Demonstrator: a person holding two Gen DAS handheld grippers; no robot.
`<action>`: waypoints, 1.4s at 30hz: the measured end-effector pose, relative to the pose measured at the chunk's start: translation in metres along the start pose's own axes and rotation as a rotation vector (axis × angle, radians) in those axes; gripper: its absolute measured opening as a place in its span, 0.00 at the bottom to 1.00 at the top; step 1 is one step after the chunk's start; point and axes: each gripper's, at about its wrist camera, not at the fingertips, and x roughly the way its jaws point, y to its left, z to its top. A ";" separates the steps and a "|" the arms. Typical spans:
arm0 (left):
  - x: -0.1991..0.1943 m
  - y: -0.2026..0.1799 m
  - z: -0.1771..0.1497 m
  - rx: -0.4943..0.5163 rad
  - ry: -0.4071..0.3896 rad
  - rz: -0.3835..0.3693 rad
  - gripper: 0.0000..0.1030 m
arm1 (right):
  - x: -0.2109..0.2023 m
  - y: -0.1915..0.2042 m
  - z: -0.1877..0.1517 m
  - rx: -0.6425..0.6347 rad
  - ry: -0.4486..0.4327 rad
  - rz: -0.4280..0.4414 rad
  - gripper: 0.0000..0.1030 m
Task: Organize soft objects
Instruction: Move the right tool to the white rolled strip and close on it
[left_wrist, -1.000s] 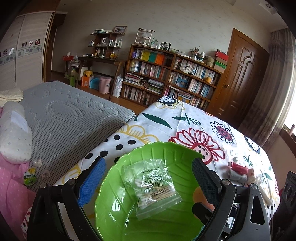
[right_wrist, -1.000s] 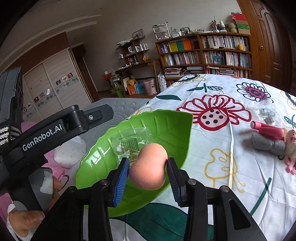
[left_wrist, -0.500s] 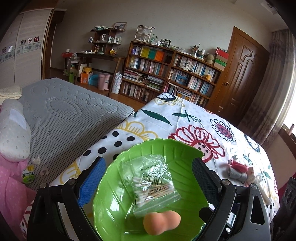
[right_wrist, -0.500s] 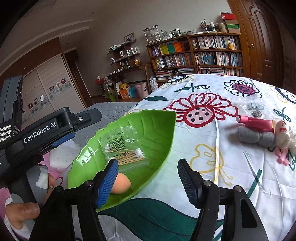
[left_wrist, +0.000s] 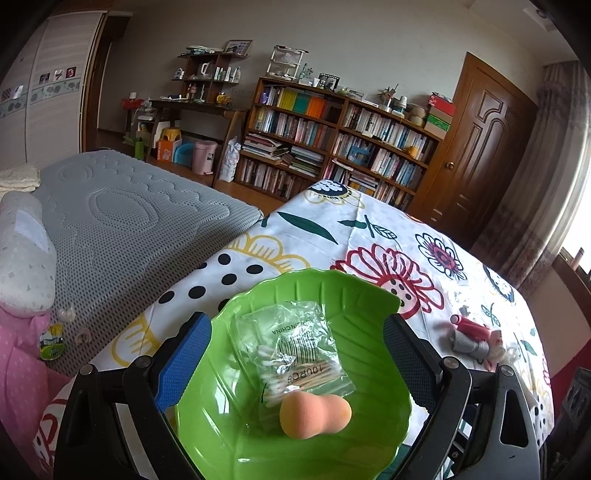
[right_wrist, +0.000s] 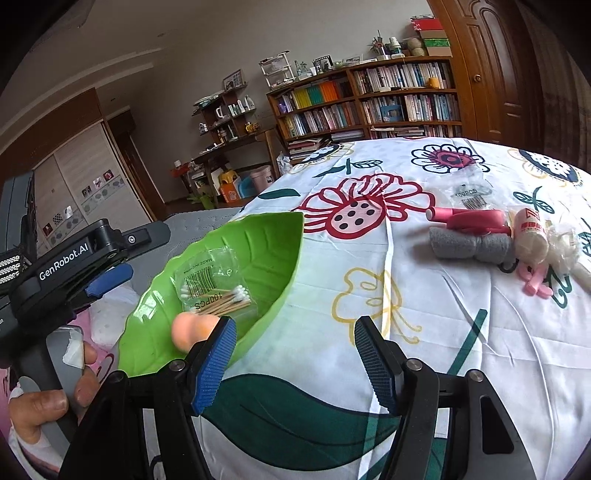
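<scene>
Sponge (left_wrist: 314, 415) in bowl (left_wrist: 369, 317) | right wrist only: hand (right_wrist: 48, 402) gripping handle

An orange sponge (left_wrist: 314, 414) lies against the cotton-swab bag (left_wrist: 295, 352) in the green bowl (left_wrist: 373, 314).

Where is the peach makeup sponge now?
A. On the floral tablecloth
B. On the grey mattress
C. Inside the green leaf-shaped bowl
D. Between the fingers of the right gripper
C: the peach makeup sponge lies in the green leaf-shaped bowl, touching the bag of cotton swabs; the right gripper is open.
</scene>
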 end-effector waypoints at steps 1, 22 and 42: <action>0.001 -0.001 0.000 0.002 0.003 0.000 0.92 | -0.001 -0.002 -0.001 0.003 0.000 -0.004 0.68; 0.014 -0.051 -0.023 0.106 0.075 -0.072 0.92 | -0.050 -0.100 -0.016 0.154 -0.032 -0.221 0.69; 0.028 -0.128 -0.043 0.288 0.123 -0.124 0.92 | -0.095 -0.197 0.003 0.137 -0.067 -0.424 0.69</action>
